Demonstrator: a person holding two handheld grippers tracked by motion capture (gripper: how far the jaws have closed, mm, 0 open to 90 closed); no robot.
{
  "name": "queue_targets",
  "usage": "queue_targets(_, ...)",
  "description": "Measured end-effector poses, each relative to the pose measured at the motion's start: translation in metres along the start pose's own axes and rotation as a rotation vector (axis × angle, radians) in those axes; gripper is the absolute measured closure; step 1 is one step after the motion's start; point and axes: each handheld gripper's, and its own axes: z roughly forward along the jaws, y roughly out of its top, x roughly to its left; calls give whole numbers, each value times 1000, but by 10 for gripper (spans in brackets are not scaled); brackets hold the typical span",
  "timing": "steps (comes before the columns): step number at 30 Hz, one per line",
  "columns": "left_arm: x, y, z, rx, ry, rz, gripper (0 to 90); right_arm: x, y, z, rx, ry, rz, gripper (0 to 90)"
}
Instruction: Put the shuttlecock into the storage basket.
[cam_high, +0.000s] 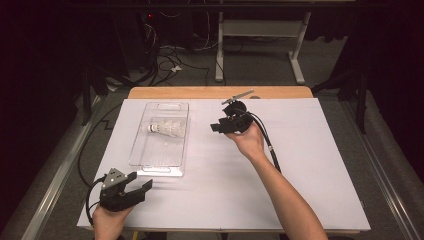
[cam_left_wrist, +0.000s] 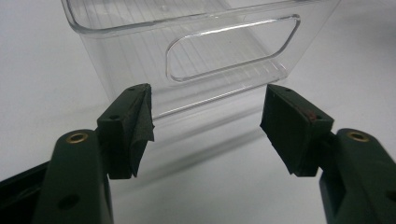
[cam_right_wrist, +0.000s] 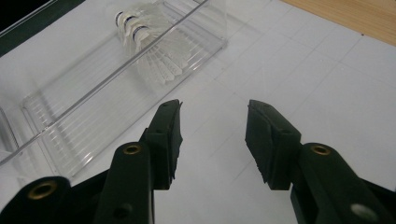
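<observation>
Left hand-held gripper (cam_high: 142, 189): jaws wide, empty, near clear plastic tray (cam_high: 138, 150).
Right hand-held gripper (cam_high: 215, 127): jaws apart, empty.
White feathered shuttlecock (cam_high: 165, 128): lying in tray.

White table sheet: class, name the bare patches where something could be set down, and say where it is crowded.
Bare: the white sheet right of the right gripper, and the stretch between the clear bin and that forearm. Inside the bin, the near half is free. Crowded: the bin's far end with the shuttlecock, and the corner by the left gripper.

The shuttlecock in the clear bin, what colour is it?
White feathers, with dark bands near the cork end of the shuttlecock; the right gripper view shows it best.
</observation>
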Motion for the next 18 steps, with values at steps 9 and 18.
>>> queue_targets(9,0,0,0,3,1,1,346,-4,-7,-5,-6,-2,7,559)
queue_targets(18,0,0,-1,2,1,3,346,-10,-15,-8,-6,-9,18,559)
